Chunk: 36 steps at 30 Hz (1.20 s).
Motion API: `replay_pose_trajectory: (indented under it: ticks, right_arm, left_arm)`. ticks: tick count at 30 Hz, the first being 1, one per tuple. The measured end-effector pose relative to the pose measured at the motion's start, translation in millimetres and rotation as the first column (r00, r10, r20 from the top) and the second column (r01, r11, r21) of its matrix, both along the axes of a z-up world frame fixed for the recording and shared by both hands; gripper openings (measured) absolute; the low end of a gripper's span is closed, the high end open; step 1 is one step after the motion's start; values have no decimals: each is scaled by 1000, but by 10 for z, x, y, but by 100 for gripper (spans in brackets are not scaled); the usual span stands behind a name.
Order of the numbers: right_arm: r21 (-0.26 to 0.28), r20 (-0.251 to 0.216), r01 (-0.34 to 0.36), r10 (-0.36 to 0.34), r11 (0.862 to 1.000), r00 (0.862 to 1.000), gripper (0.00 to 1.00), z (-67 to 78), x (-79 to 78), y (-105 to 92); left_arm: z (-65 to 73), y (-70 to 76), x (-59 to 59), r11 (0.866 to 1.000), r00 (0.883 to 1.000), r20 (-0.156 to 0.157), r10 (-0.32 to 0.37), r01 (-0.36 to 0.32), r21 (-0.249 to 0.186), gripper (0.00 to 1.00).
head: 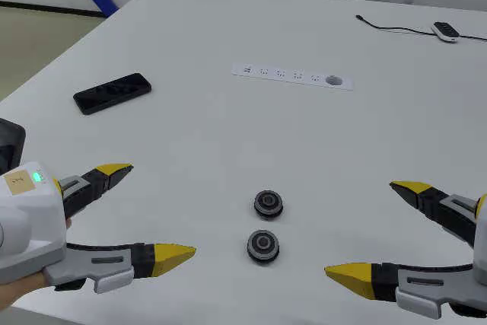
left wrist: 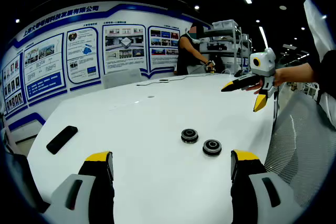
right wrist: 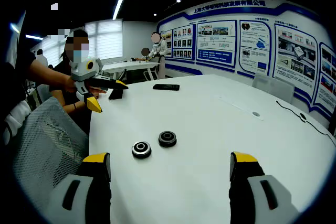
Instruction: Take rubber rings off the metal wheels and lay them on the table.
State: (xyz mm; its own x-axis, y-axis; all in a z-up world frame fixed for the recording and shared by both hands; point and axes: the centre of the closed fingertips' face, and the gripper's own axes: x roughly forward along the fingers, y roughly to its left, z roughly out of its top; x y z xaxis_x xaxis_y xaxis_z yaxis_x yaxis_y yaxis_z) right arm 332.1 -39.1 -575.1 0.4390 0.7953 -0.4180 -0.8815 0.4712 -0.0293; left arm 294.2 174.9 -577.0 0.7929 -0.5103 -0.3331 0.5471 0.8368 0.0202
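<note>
Wide-open left gripper [head: 161, 208] and right gripper [head: 359, 227] hold nothing; nearer wheel [head: 263, 246] probably has a soft rubber ring [head: 250, 246], best pinched at its rim.

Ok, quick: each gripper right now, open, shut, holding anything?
Left yellow-tipped grey gripper: open, holding nothing.
Right yellow-tipped grey gripper: open, holding nothing.

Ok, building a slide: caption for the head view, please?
Open left gripper and open right gripper flank the far wheel and near wheel on the white table.

two wheels [head: 265, 224] mid-table [head: 198, 58], phone [head: 112, 93] far left
</note>
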Motion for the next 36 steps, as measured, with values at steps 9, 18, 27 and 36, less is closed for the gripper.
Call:
replay_pose_trajectory:
  ticks: [9,18,27,36]
  right_arm:
    - [2,-17,-5,5,1000,1000,93,-32,-15,4]
    - [-14,-36,-17,17,1000,999,90,-89,-35,6]
    - [-8,-39,-8,8,1000,999,88,-90,-37,-9]
    - [-16,-77,-5,4,1000,997,86,-178,-81,-8]
  left_arm:
    - [-34,19,-3,1000,1000,-9,-5,5,11,94]
    - [-29,30,19,1000,1000,-9,-8,8,23,91]
    - [-25,-9,-19,1000,1000,-9,-26,26,10,83]
    - [-47,-49,24,999,999,-14,-47,48,19,80]
